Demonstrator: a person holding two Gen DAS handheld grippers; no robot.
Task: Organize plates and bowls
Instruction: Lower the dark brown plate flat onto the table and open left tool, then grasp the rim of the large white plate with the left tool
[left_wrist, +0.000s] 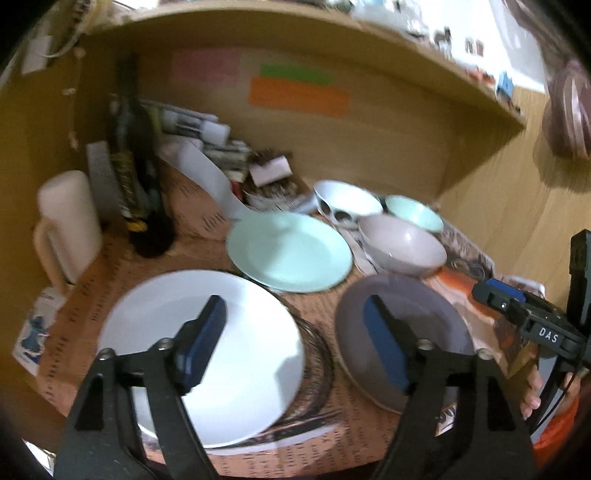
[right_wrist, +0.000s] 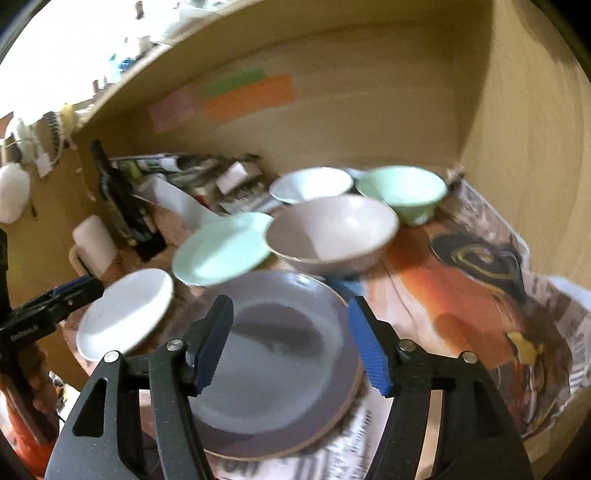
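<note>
Three plates lie on the paper-covered shelf (left_wrist: 122, 258): a white plate (left_wrist: 199, 350) near the front left, a grey plate (right_wrist: 273, 365) near the front middle, and a mint plate (left_wrist: 290, 253) behind them. Three smaller bowls, grey bowl (right_wrist: 332, 232), white bowl (right_wrist: 310, 184) and mint bowl (right_wrist: 402, 192), sit toward the back right corner. Smallest are the left gripper (left_wrist: 295, 343) and right gripper (right_wrist: 291, 343), each with fingers wide apart, holding nothing.

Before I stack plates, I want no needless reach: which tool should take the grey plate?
Right. The right tool hangs open directly over the grey plate; the left tool straddles the gap beside the white plate.
</note>
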